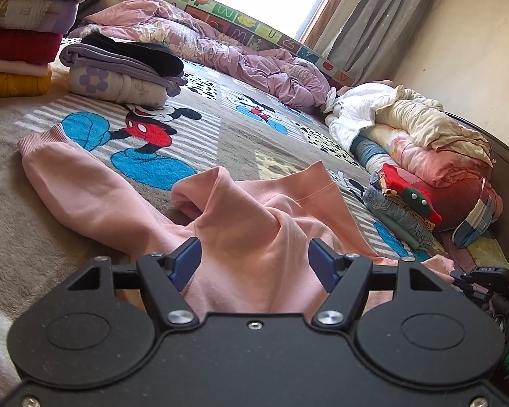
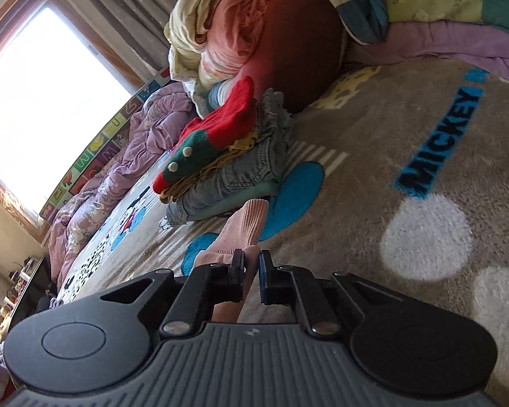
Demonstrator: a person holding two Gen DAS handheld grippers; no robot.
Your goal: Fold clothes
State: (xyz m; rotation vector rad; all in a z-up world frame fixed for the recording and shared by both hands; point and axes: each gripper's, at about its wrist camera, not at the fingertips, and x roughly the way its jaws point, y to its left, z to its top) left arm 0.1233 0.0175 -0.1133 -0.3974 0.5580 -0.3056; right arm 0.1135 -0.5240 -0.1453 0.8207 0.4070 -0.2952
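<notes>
A pink sweatshirt (image 1: 247, 230) lies rumpled on the cartoon-mouse blanket (image 1: 213, 129). One sleeve (image 1: 81, 186) with a ribbed cuff stretches out to the left. My left gripper (image 1: 253, 257) stands open just above the sweatshirt's body, and the fabric bulges up between its blue pads (image 1: 186, 261). In the right wrist view my right gripper (image 2: 252, 264) is shut on the other pink sleeve (image 2: 246, 227) near its ribbed cuff, which sticks out past the fingertips over the blanket (image 2: 407, 108).
A folded stack with jeans and a red-green knit (image 1: 403, 203) (image 2: 220, 156) sits to the right, backed by heaped bedding (image 1: 424, 135). Folded piles (image 1: 118, 71) and stacked quilts (image 1: 20, 34) stand at the far left. A crumpled purple duvet (image 1: 227, 54) lines the window side.
</notes>
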